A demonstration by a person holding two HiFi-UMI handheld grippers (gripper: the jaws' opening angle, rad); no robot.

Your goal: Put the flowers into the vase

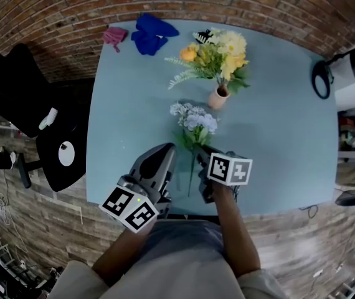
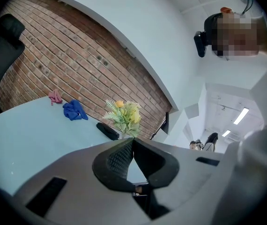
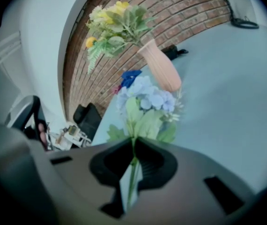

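Item 1, container: peach vase point(image 1: 218, 98), upright near the centre of the blue table point(image 1: 289, 136). Contents: yellow and orange flowers point(image 1: 222, 52) with green fern sprays.

Item 2, task piece: blue flower bunch point(image 1: 194, 121), over the table at 6 o'clock from the vase and near it. In the head view its long axis runs 12 to 6 o'clock, with the blooms at the 12 o'clock end toward the vase and the green stem trailing to 6.

Item 3: right gripper point(image 3: 133, 146), jaws clamped on the bunch's stem just below the leaves. It is angled down, with the forearm reaching in from 6 o'clock.

Item 4: left gripper point(image 2: 132, 145), at 9 o'clock of the right gripper and just beside it. Its jaws are pressed together with nothing between them, held nearly level.

Sundry, table's far edge: blue cloth point(image 1: 151, 35), pink cloth point(image 1: 114, 36).
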